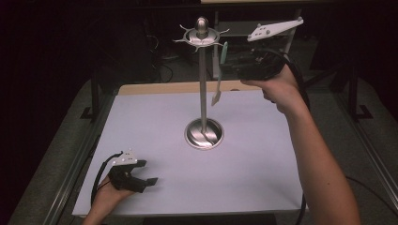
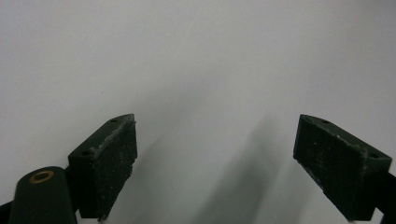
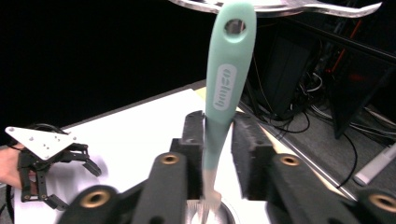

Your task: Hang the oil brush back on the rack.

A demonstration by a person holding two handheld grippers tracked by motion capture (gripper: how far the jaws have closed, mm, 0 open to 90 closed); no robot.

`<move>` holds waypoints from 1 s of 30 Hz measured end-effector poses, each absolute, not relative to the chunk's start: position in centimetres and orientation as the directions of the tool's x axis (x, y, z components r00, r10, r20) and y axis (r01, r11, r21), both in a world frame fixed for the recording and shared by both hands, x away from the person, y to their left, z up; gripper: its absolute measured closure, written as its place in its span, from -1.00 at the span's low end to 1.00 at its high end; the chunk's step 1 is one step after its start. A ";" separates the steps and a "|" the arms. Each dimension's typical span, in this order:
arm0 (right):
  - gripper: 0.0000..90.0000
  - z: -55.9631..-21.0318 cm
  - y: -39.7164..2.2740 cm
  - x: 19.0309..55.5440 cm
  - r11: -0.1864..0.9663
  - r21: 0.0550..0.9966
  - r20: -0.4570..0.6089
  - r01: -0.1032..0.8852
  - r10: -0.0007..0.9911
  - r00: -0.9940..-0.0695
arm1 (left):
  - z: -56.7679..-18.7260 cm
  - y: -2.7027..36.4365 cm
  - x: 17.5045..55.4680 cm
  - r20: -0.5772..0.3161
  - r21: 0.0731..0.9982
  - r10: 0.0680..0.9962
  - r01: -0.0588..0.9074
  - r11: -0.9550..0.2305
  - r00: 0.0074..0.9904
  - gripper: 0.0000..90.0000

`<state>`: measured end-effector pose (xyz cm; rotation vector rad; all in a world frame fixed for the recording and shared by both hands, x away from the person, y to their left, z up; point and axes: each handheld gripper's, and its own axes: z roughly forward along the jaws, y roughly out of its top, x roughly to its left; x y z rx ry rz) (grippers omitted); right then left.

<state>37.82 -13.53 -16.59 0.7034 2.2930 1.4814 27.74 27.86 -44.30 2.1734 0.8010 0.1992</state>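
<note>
Spatula (image 3: 228, 88) hanging between right claw (image 3: 219, 140) jaws, seemingly released, left claw (image 1: 141, 180) spread near table edge (image 1: 187, 213).

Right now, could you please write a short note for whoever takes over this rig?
Left claw: open, empty, low over the white table.
Right claw: raised by the top of the stand, jaws around the teal-handled utensil, with a gap at one pad, so open.
Utensil: upright, its hole just under the hooks; cannot tell if hooked.
Done: utensil brought to the stand.
Left: confirm it hangs, then withdraw.
</note>
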 end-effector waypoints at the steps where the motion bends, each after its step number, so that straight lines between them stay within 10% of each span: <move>1: 0.45 -16.7 -13.6 37.7 0.344 0.912 -0.007 0.225 0.559 -0.829 | -44.3 27.8 27.7 -0.119 0.731 0.605 0.482 -0.484 0.787 -0.70; 11: -0.02 -18.3 -14.7 36.6 0.331 0.917 -0.012 0.221 0.576 -0.817 | -44.3 27.8 27.7 -0.119 0.728 0.604 0.483 -0.487 0.788 -0.71; 30: -0.27 -27.8 -19.5 34.7 0.368 0.882 0.014 0.295 0.604 -0.797 | -44.5 27.8 28.0 -0.124 0.725 0.610 0.491 -0.483 0.783 -0.71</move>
